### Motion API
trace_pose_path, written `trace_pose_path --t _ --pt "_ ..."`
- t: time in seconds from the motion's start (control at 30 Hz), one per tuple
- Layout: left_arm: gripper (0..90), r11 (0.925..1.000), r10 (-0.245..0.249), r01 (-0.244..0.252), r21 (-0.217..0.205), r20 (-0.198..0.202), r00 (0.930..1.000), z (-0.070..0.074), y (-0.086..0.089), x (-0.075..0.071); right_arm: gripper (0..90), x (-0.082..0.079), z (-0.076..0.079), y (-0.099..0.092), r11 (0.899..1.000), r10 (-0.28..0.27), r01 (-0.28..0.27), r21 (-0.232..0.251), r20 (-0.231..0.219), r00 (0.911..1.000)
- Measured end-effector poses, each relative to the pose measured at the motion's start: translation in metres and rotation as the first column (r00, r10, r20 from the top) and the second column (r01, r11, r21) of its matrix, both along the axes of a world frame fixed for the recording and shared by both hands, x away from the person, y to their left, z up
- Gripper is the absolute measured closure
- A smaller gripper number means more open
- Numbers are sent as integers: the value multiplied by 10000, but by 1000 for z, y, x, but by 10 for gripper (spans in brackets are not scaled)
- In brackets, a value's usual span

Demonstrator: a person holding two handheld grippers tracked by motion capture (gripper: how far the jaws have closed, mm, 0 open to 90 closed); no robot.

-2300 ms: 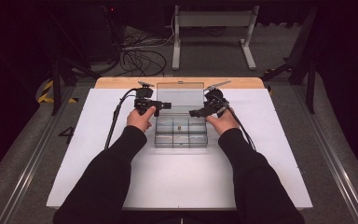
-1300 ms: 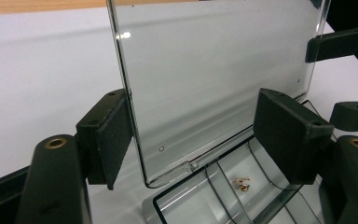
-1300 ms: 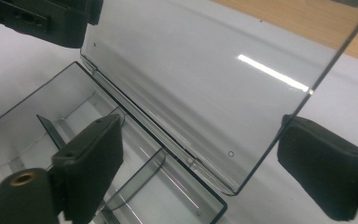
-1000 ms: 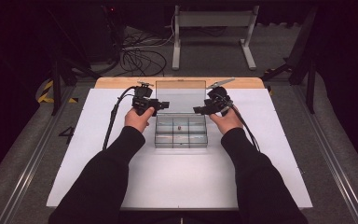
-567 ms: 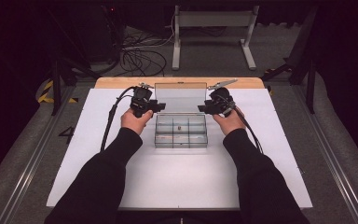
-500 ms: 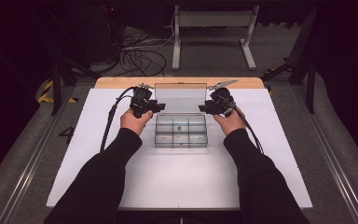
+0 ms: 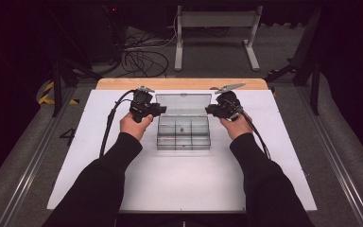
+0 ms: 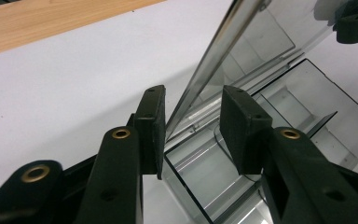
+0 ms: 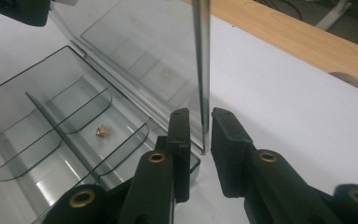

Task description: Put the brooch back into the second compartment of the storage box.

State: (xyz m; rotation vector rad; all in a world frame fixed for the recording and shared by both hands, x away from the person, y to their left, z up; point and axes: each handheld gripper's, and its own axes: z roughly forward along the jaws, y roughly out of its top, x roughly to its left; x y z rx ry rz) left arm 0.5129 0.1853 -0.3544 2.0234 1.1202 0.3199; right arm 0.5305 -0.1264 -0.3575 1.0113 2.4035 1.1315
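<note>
Left gripper (image 7: 162,110): held at the left end of the raised lid; jaws have just been closing, with the lid's edge between them. In the left gripper view a gap remains on both sides of the edge, so the pads are not yet pressing on it.
Clear plastic box (image 7: 183,135): sits on the white table mat (image 7: 179,184), between the two hands, toward the far side; divided into compartments.
Lid (image 7: 183,101): hinged at the box's far edge, standing up, leaning slightly away from the person.
Small brownish item (image 9: 102,131): lies in a middle compartment of the box.
Right gripper (image 7: 208,110): held at the right end of the lid; jaws have just been closing and stand narrow around the lid's edge (image 9: 201,74). Whether the pads touch it cannot be told.
Wooden strip (image 7: 182,83): runs along the mat's far edge.
</note>
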Motion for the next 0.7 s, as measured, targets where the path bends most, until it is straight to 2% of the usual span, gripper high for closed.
trace_pose_path --t 0.2,0.37,0.57,0.7 --pt "613 10000 -26 27 -50 101 9999 0 1 -3 758 -5 2 -2 10000 -69 68 20 138 9999" --pt "615 9999 -86 86 -72 79 9999 -1 2 -4 763 -14 11 -10 9995 -259 254 178 278 9993" --pt "615 9998 -83 84 -168 68 9999 -1 3 -4 900 -25 28 -17 9980 30 -47 627 273 9996" --pt "615 9998 -102 103 -167 70 9999 -1 3 -5 900 -30 34 -14 9942 508 -528 933 236 9984"
